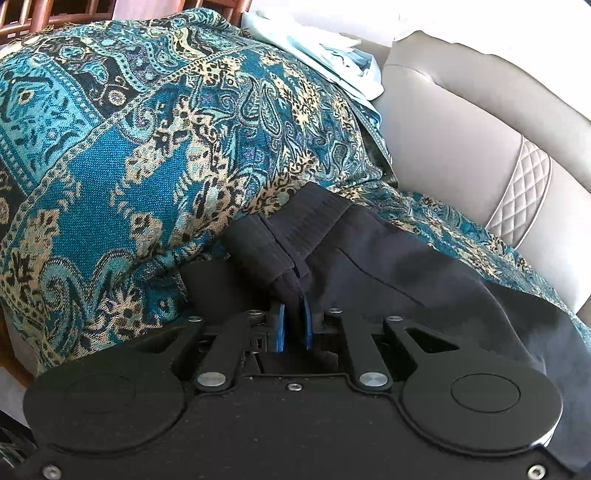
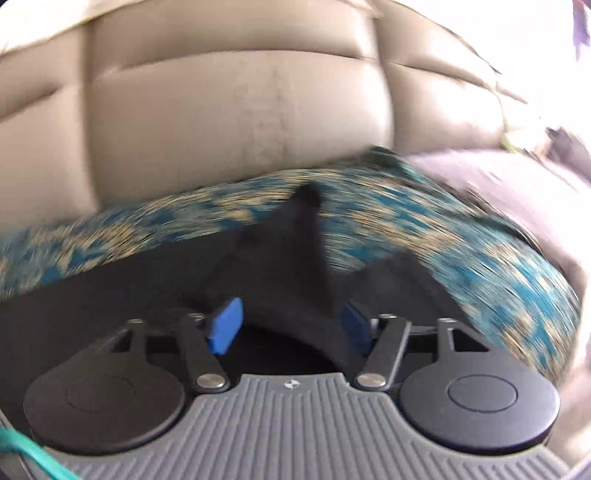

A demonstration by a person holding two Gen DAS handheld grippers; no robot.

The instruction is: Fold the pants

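Observation:
Black pants [image 1: 369, 266] lie on a teal and gold patterned throw [image 1: 147, 147] over a sofa seat. My left gripper [image 1: 294, 317] is shut on a bunched fold at the ribbed waistband, which is pinched between its blue pads. In the blurred right wrist view, my right gripper [image 2: 291, 325] stands open, with its blue pads [image 2: 225, 325] wide apart. A raised ridge of the pants [image 2: 288, 251] runs between them and forward, and neither pad presses on it.
The beige leather sofa back [image 2: 240, 122] rises just behind the throw [image 2: 443, 240], and a quilted sofa arm [image 1: 524, 184] is at the right. A heap of pale cloth [image 1: 332, 55] lies at the far edge. Wooden chair rails [image 1: 55, 14] show at top left.

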